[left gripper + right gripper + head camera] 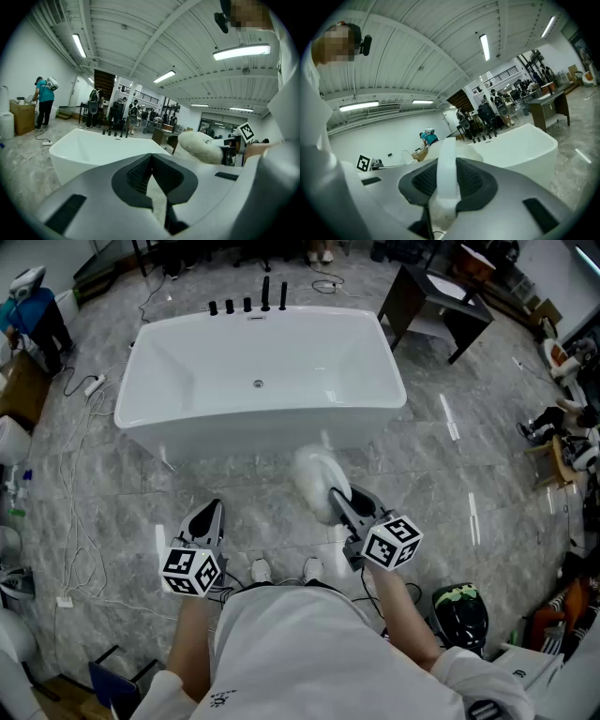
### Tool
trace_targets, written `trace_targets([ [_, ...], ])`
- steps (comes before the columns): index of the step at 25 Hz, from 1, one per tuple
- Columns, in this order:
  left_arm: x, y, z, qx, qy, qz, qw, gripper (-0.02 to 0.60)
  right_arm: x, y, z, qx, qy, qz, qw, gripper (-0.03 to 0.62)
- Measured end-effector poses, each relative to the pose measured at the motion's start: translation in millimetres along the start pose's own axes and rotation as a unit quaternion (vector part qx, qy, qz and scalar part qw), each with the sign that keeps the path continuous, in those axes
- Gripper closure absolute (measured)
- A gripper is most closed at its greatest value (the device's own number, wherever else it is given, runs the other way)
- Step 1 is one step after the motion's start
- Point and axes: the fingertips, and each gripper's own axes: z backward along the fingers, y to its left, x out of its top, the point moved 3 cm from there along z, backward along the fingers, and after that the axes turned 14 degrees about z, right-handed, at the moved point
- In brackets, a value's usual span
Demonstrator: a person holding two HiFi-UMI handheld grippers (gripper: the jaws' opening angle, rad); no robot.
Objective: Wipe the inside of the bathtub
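A grey marbled floor (112, 493) is spread under everything. The white bathtub (234, 427) is stood on it ahead of both tongs and well apart from them, with its long near wall turned toward them. Far off to the left of the left tongs, a person in a teal top (33, 310) is seen standing beside the tub's end.

A white fluffy wiping head (314, 482) is carried just ahead of the right tongs (339, 504), between them and the tub's near wall, clear of the tub. Its white handle (446, 164) is clamped between the right jaws, which are closed narrowly on it.

The left tongs (208, 519) are held near the right tongs, on their left, and pointed toward the tub. Their jaws are brought together at the tips with nothing gripped; only floor is seen through the small gap lower down.

A row of black tap fittings (248, 304) is set along the tub rim farthest from the tongs, and a small drain (259, 383) is seen in the tub's bottom.
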Motion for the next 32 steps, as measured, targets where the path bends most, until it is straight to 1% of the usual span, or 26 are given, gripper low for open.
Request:
trace_targets([
  [4,5.2,13.7,4.5,-0.006,0.003,-0.006,1.0000,0.571,-4.3,10.9,-12.2,-0.006,0.008,0.003,1.000,0.494],
  [9,6.7,45.2,8.0,-0.009,0.011,0.000,0.9999,0.571,-11.9,21.3,-32.8,-0.013,0.015,-0.005,1.000,0.494],
  [13,16.6,64.4,2.4,-0.008,0.022,-0.014,0.9996,0.571,-11.6,22.6,-54.0,-0.021,0.021,-0.021,0.999,0.493],
  [16,22.4,72.5,0.3,-0.015,0.026,-0.008,0.9995,0.571,-12.5,25.2,-67.2,-0.019,0.036,-0.024,0.999,0.493],
  [19,26.0,83.2,-4.6,-0.016,0.028,-0.003,0.9995,0.571,-9.3,23.3,-76.2,-0.023,0.037,-0.022,0.999,0.493],
  [25,33.0,90.3,-4.7,-0.035,0.036,-0.002,0.9987,0.571,-5.3,17.4,-78.0,-0.044,0.034,-0.020,0.998,0.493],
  [29,38.0,98.8,-1.9,-0.032,0.025,0.006,0.9992,0.571,-6.8,17.9,-77.2,-0.048,0.033,-0.028,0.998,0.493],
  [32,39.5,97.4,-9.6,-0.032,0.028,-0.001,0.9991,0.571,-7.8,14.1,-79.0,-0.047,0.039,-0.017,0.998,0.493],
])
